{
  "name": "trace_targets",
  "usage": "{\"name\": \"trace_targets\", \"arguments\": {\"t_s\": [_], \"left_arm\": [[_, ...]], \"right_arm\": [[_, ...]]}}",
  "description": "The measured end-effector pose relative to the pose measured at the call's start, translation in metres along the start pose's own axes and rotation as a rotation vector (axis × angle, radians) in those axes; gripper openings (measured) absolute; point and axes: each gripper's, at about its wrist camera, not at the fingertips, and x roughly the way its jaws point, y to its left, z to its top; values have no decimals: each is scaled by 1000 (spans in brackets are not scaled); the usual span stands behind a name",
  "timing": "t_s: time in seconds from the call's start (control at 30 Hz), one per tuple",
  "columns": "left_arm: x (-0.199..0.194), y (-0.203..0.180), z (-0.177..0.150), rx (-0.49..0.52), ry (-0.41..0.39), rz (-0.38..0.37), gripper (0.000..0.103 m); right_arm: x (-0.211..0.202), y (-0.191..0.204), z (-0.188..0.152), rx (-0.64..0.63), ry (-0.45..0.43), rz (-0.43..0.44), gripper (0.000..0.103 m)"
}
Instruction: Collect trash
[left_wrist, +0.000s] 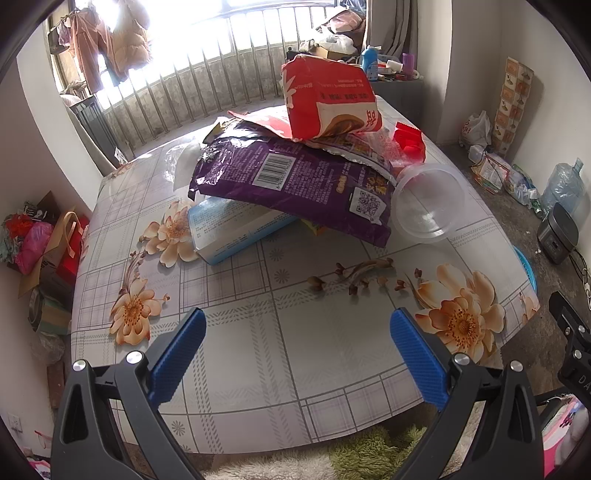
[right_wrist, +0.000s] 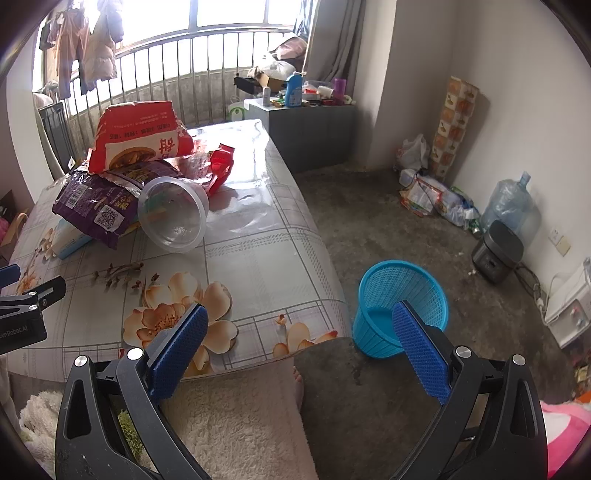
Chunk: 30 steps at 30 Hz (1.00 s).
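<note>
A heap of trash lies on the flowered table (left_wrist: 280, 332): a red bag (left_wrist: 328, 99) on top, a purple bag (left_wrist: 295, 177) under it, a light blue box (left_wrist: 229, 229) beneath, a clear plastic cup (left_wrist: 428, 203) on its side at the right, and a red wrapper (left_wrist: 408, 140) behind. My left gripper (left_wrist: 297, 328) is open and empty over the near table, short of the heap. My right gripper (right_wrist: 299, 321) is open and empty above the table's right corner. The blue mesh bin (right_wrist: 400, 306) stands on the floor beside the table. The heap also shows in the right wrist view: red bag (right_wrist: 140, 136), purple bag (right_wrist: 99, 199), cup (right_wrist: 173, 218).
A grey cabinet (right_wrist: 306, 129) with bottles stands behind the table. Bags, a water jug (right_wrist: 509, 203) and a black cooker (right_wrist: 496, 251) line the right wall. Bags and boxes (left_wrist: 40, 236) sit on the floor left of the table. A fluffy blanket (right_wrist: 229, 424) lies below the grippers.
</note>
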Motion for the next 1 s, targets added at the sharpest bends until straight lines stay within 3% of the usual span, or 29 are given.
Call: {"name": "trace_targets", "arguments": {"t_s": [1.0], "left_arm": [[8, 0, -1, 8, 33, 1, 98]], "right_arm": [[4, 0, 1, 10, 10, 0, 95]]}}
